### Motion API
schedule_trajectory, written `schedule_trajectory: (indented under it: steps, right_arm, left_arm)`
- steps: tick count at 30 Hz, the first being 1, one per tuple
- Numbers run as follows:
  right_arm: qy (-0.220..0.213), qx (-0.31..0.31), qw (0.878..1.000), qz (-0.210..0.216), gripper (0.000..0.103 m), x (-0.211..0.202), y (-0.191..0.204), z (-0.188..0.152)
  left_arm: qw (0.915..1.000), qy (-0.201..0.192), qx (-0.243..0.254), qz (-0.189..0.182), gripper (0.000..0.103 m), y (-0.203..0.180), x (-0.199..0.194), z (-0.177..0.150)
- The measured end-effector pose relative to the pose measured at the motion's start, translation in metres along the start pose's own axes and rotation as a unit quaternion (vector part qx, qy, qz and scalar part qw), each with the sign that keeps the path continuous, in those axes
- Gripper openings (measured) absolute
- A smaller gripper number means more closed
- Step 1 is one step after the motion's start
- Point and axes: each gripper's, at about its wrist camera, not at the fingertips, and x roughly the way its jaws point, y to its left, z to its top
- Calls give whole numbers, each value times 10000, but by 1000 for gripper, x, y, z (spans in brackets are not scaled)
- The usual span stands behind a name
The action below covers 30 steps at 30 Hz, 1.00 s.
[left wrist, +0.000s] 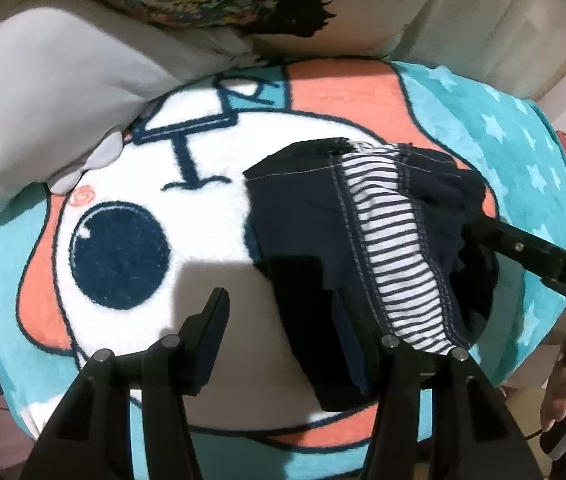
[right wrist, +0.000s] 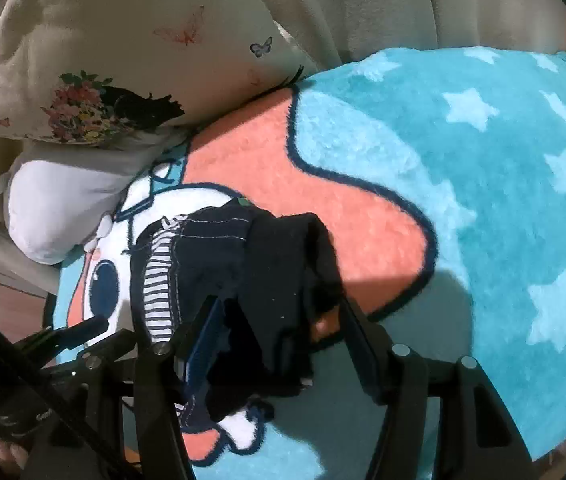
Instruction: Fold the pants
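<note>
Small dark navy pants [left wrist: 303,216] with a blue-and-white striped side panel [left wrist: 395,248] lie bunched on a cartoon fleece blanket [left wrist: 143,184]. My left gripper [left wrist: 287,320] is open, its right finger over the pants' near edge, its left finger over bare blanket. In the right wrist view the pants [right wrist: 211,256] lie in a heap and dark cloth drapes between the wide-apart fingers of my right gripper [right wrist: 279,320], which is open. The right gripper's finger [left wrist: 523,252] reaches in from the right onto the pants' gathered edge.
A white pillow [left wrist: 51,92] and a floral butterfly cushion [right wrist: 123,48] lie at the blanket's far left. A beige curtain [right wrist: 443,4] hangs behind. The teal starred part of the blanket [right wrist: 503,168] spreads to the right. A hand [left wrist: 563,396] shows at the right edge.
</note>
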Motion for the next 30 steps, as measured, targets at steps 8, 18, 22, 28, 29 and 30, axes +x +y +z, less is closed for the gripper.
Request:
schedule_trajectory:
  steps: [8, 18, 22, 28, 29, 30]
  right_arm:
    - [139, 77, 9998, 125, 68, 11, -4, 4]
    - [346, 179, 9986, 353, 75, 31, -7, 9]
    - [371, 99, 9987, 345, 77, 34, -4, 10]
    - [398, -5, 9988, 284, 77, 34, 1, 12]
    - [392, -25, 9989, 274, 77, 33, 1, 12]
    - [383, -43, 9989, 259, 77, 32, 2, 12]
  left_arm:
    - [9998, 73, -188, 14, 52, 6, 7, 6]
    - [9994, 139, -302, 11, 52, 12, 12, 12]
    - [9992, 159, -374, 22, 52, 17, 14, 14]
    - [9978, 121, -640, -80, 52, 31, 16, 18]
    - [9972, 88, -729, -114, 52, 36, 15, 18]
    - [9967, 68, -796, -105, 52, 39, 15, 19]
